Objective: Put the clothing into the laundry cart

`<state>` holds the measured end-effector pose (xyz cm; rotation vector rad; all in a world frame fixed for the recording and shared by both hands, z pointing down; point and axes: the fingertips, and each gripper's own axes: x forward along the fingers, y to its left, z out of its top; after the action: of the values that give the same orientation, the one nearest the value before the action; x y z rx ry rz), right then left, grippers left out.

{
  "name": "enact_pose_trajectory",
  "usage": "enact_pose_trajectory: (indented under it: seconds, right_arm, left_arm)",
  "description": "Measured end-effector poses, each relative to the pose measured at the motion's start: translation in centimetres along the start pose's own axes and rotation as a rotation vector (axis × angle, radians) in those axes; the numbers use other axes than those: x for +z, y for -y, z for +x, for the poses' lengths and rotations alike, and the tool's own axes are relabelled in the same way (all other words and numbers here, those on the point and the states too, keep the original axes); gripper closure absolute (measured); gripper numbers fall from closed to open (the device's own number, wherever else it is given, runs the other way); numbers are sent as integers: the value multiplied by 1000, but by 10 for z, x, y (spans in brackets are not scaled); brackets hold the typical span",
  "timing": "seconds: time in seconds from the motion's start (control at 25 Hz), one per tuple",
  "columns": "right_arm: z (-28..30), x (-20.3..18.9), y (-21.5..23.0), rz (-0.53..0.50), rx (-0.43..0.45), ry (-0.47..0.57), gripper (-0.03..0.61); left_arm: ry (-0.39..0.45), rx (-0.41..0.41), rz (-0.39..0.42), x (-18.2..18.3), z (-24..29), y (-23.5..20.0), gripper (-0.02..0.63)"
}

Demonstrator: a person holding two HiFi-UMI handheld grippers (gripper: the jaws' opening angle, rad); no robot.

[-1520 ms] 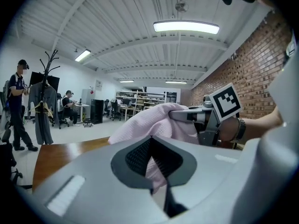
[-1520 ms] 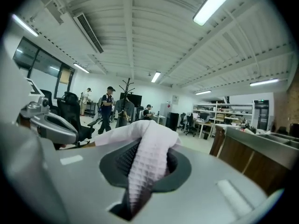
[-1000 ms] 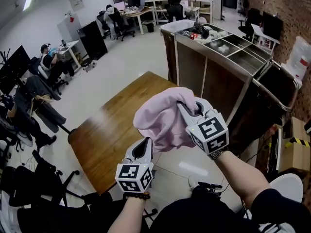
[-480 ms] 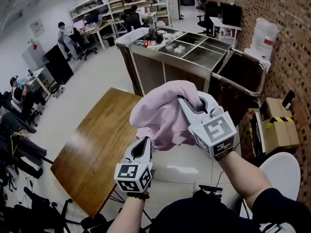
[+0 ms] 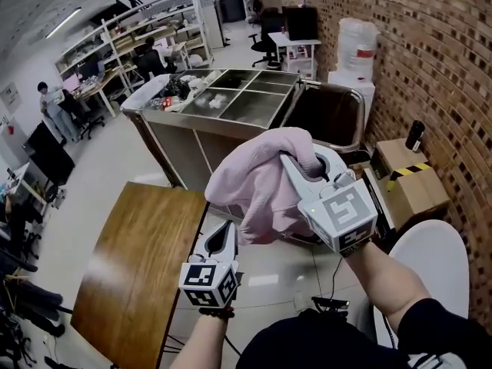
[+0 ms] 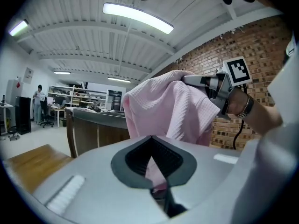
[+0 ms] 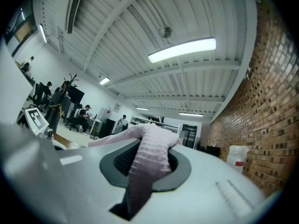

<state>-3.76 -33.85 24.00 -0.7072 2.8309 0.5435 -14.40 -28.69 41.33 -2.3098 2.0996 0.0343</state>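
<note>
left gripper [image 5: 228, 229]: clamps pink garment [image 5: 257, 187] | right gripper [image 5: 293, 167]: clamps it | cart [image 5: 334, 90]: partly hidden

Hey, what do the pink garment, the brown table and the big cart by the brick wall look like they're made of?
Pink garment: soft matte cloth, likely cotton; a waffle texture shows and it drapes in folds.
Table: wood or wood veneer, glossy; it shows grain streaks and a light reflection.
Cart: probably stainless steel, judging by the dull grey sheen of its rim and bins.

Pink waffle-knit garment [image 5: 257, 187], bunched & held aloft, nr dark laundry cart [image 5: 330, 118]
</note>
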Motion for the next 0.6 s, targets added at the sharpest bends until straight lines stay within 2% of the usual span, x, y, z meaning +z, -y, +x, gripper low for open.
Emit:
enact_pose_trajectory:
  seconds: [0.36, 0.6]
  right_arm:
    - [-27, 1, 99, -58, -143, -4, 531]
    - [-25, -2, 154, -69, -197, 13, 531]
  left_arm:
    - [-12, -122, 5, 0, 86, 46, 612]
    - [-17, -161, 11, -3, 137, 60, 612]
